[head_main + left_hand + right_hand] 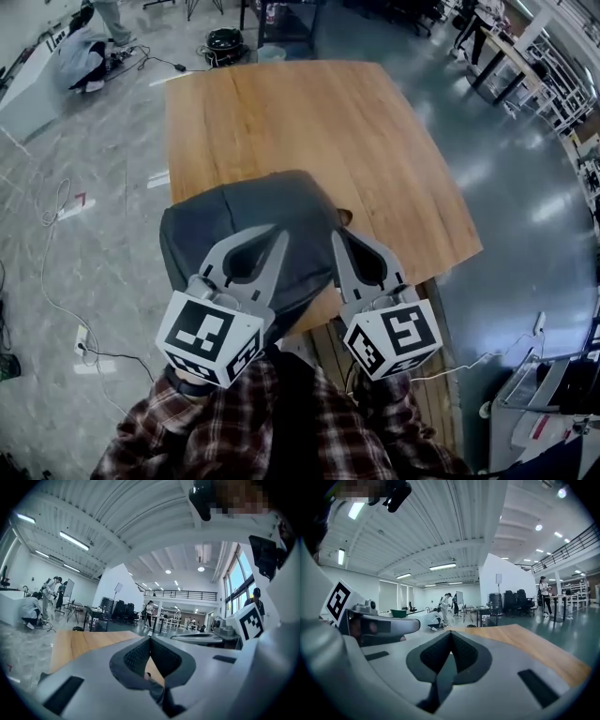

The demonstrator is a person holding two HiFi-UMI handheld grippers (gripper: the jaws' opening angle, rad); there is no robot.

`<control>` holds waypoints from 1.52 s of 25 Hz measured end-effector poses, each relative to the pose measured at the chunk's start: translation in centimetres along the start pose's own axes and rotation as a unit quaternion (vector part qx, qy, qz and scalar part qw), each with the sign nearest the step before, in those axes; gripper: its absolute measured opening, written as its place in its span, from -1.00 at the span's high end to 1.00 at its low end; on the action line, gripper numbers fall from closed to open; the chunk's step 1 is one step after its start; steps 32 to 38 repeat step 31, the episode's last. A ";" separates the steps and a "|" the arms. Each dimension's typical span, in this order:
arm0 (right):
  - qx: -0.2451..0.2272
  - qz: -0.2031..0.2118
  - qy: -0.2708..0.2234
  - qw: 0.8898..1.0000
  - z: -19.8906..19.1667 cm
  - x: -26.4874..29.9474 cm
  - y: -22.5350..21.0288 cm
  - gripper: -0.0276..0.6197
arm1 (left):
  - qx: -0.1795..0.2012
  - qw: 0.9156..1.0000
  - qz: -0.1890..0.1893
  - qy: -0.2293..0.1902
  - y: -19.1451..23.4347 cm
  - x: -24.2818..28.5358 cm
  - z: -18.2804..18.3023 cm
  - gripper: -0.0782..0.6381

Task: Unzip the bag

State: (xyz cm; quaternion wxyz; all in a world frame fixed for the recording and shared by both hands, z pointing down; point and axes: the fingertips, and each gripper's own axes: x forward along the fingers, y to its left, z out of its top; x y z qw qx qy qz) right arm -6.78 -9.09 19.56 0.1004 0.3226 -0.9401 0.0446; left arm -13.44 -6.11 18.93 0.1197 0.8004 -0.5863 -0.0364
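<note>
At the near edge of the wooden surface (309,112) we see the dark grey bag (248,211), its inside hidden from us. Over it we hold the left claw (279,234) and the right claw (339,238), each pressed together on nothing.

Head view looks steeply down; both gripper views face level across the shared table (281,112).

The right gripper's (451,633) fingers (435,654) meet at their tips, the left gripper (378,626) lies just beside them on the left, the wooden table (536,649) spreads right, and people (436,619) are beyond its far edge.
</note>
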 end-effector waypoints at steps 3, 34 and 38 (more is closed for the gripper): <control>-0.015 0.011 -0.006 1.000 0.8 0.3 0.3 0.88 | -0.009 1.000 0.006 -0.011 0.2 0.0 0.6 0.76; -0.019 0.039 -0.019 0.999 0.9 0.4 0.1 0.89 | 0.002 1.000 0.012 -0.001 -0.4 1.2 0.6 0.76; -0.019 0.039 -0.019 0.999 0.9 0.4 0.1 0.89 | 0.002 1.000 0.012 -0.001 -0.4 1.2 0.6 0.76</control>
